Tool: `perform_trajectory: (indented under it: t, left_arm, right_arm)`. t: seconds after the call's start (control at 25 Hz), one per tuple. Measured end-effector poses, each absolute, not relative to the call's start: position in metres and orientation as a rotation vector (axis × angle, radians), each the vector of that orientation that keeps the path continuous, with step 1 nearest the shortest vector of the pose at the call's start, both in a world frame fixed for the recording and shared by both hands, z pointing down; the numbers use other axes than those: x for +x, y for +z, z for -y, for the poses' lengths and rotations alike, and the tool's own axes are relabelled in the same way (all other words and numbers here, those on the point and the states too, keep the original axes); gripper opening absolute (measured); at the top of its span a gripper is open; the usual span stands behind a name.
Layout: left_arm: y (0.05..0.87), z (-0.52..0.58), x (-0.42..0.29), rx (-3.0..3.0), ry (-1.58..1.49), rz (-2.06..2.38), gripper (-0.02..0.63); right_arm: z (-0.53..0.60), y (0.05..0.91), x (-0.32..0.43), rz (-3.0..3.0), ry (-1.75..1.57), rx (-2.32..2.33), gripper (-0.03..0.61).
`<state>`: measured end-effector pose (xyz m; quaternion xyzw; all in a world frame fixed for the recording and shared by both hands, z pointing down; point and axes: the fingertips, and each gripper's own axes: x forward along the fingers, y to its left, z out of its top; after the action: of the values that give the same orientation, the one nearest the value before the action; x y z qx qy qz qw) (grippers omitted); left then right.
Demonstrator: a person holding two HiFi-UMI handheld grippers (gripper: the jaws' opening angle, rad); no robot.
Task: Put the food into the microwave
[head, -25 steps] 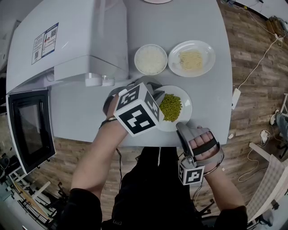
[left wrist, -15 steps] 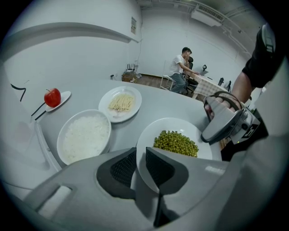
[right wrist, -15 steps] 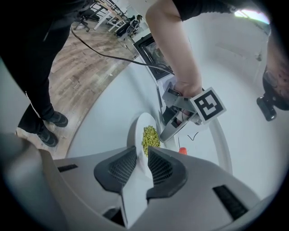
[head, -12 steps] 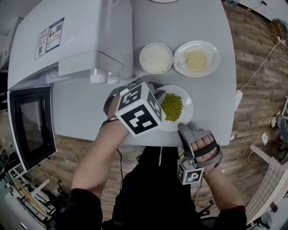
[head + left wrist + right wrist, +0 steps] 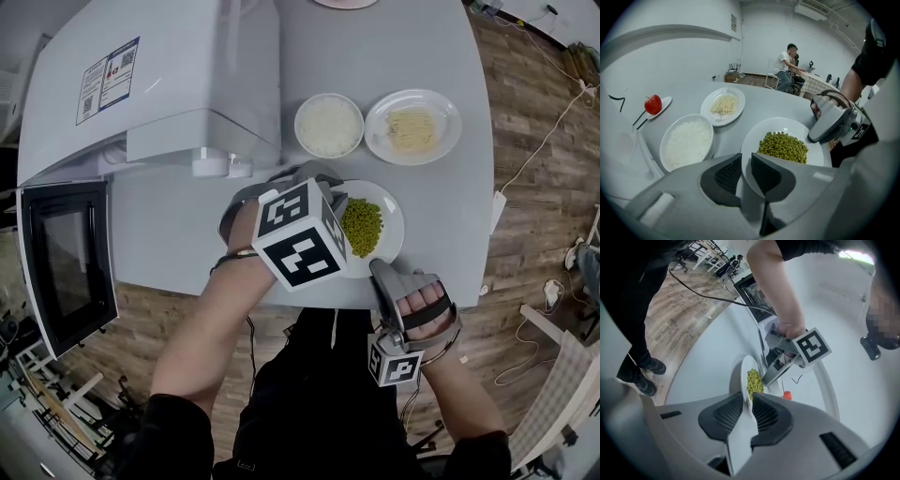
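Nearest, the right gripper [image 5: 747,401] is closing on the near rim of the white round plate of green peas [image 5: 394,225]. A second ago its jaws stood wider; now the pads meet the rim. The left gripper [image 5: 746,161] is clamped on the plate's left rim, so the plate, resting on the grey desk [image 5: 431,47], looks ready to lift.

Count: two grippers and one pea plate. Farther off, one white bowl of rice [image 5: 329,125] and one white plate of pale noodles [image 5: 412,127]. At left, one white microwave [image 5: 169,94], door open.

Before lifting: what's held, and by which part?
The plate of peas, by its rim: left gripper at left edge, right gripper, fingers closing, at near edge.
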<state>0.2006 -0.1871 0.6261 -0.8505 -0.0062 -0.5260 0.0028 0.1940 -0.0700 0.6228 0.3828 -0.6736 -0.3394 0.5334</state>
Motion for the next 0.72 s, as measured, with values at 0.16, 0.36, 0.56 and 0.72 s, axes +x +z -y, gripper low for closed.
perform_trajectory:
  t: [0.16, 0.36, 0.56, 0.72]
  left_arm:
    - [0.6265, 0.1807, 0.2056, -2.682, -1.640, 0.049, 0.055]
    - [0.6271, 0.1844, 0.2067, -2.658, -1.621, 0.029, 0.055]
    - [0.6263, 0.1877, 0.2080, -2.658, -1.604, 0.011, 0.055]
    - [0.6260, 0.1886, 0.2103, -2.646, -1.603, 0.013, 0.055]
  right_arm:
    - [0.0769, 0.6234, 0.1889, 1.620, -0.789, 0.899, 0.074]
    - [0.0781, 0.6204, 0.1918, 1.606, -0.814, 0.920, 0.072]
    - [0.0769, 0.6175, 0.1910, 1.616, -0.835, 0.926, 0.074]
    - [0.0744, 0.6203, 0.1893, 1.627, -0.836, 0.898, 0.057]
